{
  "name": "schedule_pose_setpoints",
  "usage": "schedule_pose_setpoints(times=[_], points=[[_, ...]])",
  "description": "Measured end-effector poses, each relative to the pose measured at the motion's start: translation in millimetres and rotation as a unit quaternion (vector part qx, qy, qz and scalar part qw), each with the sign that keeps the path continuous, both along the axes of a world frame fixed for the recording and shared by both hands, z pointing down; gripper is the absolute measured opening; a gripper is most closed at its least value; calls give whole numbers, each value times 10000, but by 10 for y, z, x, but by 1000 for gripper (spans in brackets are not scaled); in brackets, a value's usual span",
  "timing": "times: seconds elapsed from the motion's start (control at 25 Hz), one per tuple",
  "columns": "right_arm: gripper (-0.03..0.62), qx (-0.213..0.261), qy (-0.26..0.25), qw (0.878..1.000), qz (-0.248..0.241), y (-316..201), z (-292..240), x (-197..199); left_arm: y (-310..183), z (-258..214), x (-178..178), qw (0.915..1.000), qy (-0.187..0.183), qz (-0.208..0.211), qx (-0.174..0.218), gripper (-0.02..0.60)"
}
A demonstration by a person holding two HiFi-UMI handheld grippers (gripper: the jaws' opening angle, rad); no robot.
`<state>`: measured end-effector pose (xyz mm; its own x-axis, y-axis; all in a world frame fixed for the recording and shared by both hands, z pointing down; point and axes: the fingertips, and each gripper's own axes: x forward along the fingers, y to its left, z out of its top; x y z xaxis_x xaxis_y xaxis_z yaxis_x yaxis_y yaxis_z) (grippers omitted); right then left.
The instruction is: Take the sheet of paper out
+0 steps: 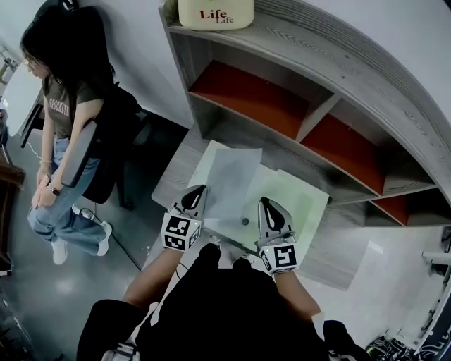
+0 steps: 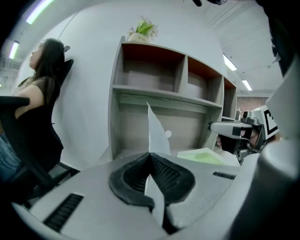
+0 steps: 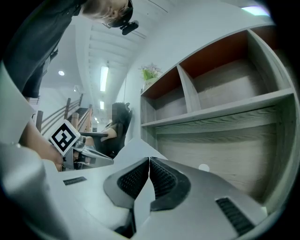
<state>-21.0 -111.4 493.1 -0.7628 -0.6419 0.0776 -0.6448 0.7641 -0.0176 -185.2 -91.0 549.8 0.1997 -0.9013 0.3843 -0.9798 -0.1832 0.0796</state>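
Observation:
A white sheet of paper [image 1: 232, 180] rises tilted over a pale green folder [image 1: 299, 201] on the grey desk. My left gripper [image 1: 196, 192] is shut on the sheet's left edge. In the left gripper view the paper [image 2: 157, 136] stands edge-on out of the closed left gripper [image 2: 150, 155]. My right gripper [image 1: 266, 204] sits to the right of the sheet, over the folder. In the right gripper view my right gripper [image 3: 149, 160] is shut on a thin pale edge, which looks like the folder. The paper [image 3: 131, 146] shows beyond it to the left.
A grey shelf unit [image 1: 296, 134] with red-backed compartments stands right behind the desk, and a pot [image 1: 215, 14] sits on top of it. A person [image 1: 60, 113] sits on a black chair at the left. Grey floor lies to the left of the desk.

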Motion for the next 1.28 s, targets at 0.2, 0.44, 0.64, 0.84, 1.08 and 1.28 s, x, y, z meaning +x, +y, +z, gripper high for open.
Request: schedule_pose_setpoints(times=[0.2, 0.44, 0.64, 0.84, 1.08, 1.28], points=[[23, 189, -43, 9998, -5, -49, -159, 7, 28, -356, 64, 9984, -102, 43, 558, 6], [23, 527, -90, 9986, 34, -118, -436, 75, -3, -782, 160, 9944, -112, 60, 1052, 6], [23, 796, 5, 9967, 168, -194, -581, 199, -40, -1037, 231, 9912, -53, 125, 1315, 6], [24, 1002, -85, 9943, 346, -286, -802, 325, -38, -1276, 275, 9881, 63, 160, 1526, 6], [23, 1205, -273, 9911, 505, -350, -1116, 396, -51, -1536, 251, 9834, 278, 91, 1793, 6], [23, 1396, -539, 9878, 425, -308, -1395, 365, -111, -1691, 200, 9794, 615, -51, 1922, 6]])
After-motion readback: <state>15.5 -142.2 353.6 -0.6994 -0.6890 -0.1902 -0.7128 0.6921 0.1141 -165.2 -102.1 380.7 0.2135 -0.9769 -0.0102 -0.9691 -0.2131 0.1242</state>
